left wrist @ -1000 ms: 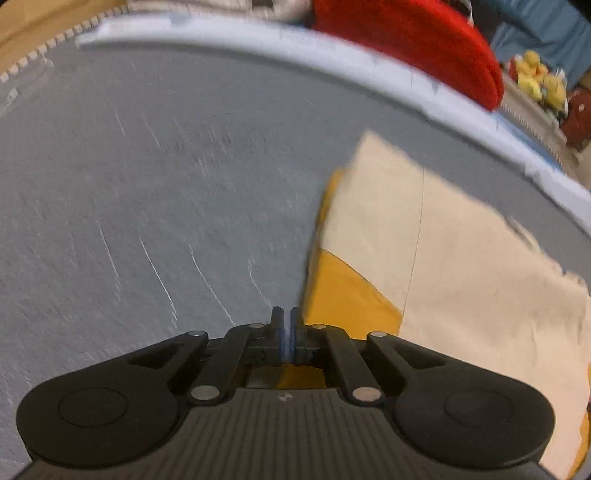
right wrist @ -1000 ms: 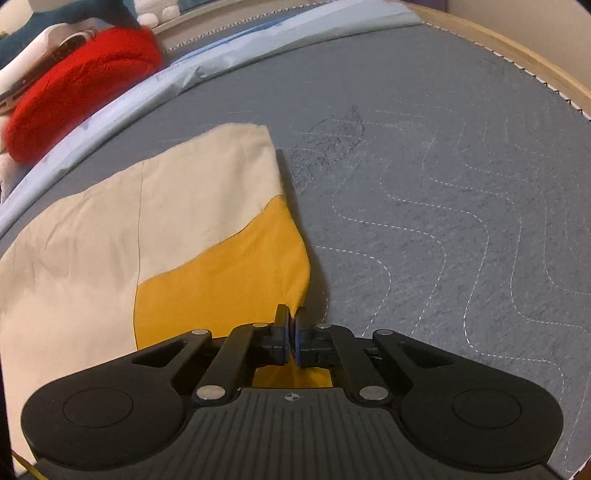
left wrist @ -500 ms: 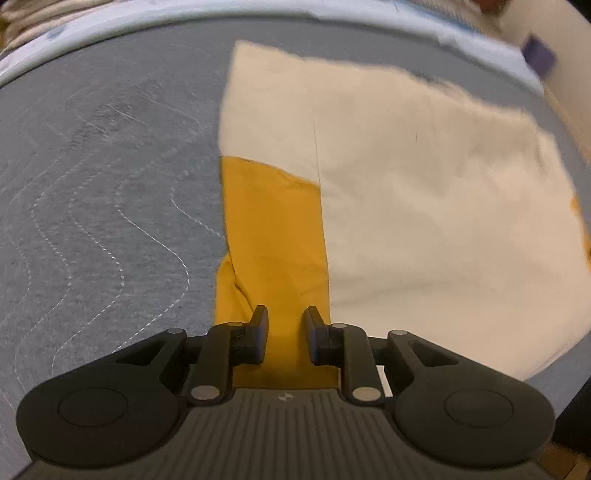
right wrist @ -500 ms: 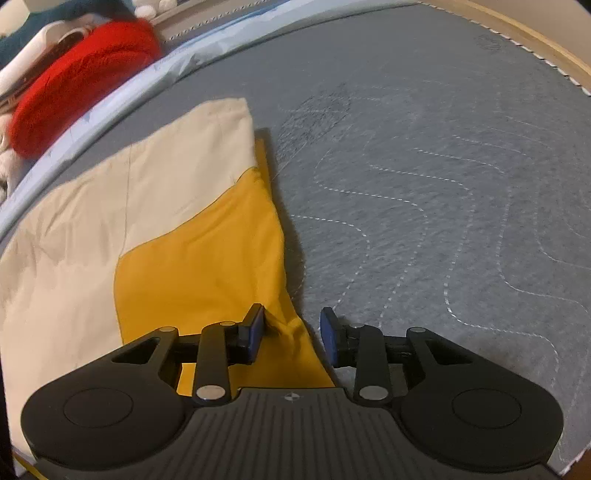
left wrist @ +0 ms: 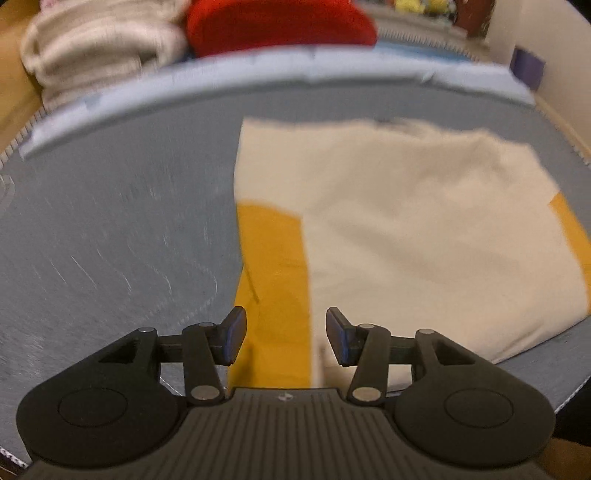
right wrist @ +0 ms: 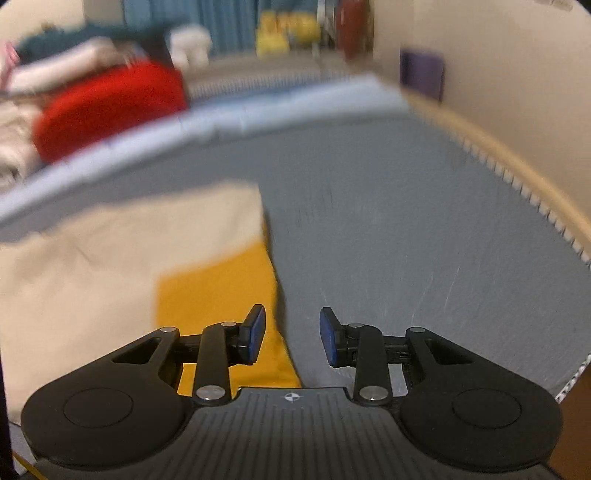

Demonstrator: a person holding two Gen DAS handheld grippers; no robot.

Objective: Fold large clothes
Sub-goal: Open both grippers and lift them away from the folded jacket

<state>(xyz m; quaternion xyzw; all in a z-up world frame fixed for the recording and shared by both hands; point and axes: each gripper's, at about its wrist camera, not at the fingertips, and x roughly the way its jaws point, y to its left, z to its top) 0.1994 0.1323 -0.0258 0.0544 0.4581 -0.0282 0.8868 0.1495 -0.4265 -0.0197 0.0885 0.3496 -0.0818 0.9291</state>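
A folded cream and mustard-yellow garment (left wrist: 406,236) lies flat on the grey quilted surface (left wrist: 110,229). My left gripper (left wrist: 284,334) is open and empty, above the garment's near left yellow strip. In the right wrist view the garment (right wrist: 122,266) lies to the left on the grey quilted surface (right wrist: 424,240). My right gripper (right wrist: 291,334) is open and empty, over the garment's near right yellow corner. Both views are blurred.
A red cushion (left wrist: 280,22) and a pile of cream knitwear (left wrist: 96,55) sit beyond a light blue border (left wrist: 258,70) at the far side. A wall (right wrist: 498,74) and a wooden edge (right wrist: 517,162) run along the right.
Both grippers went from shut on the yellow corners to open, letting the garment go. They have since lifted and pulled back, with the cameras tilting up toward the far side.
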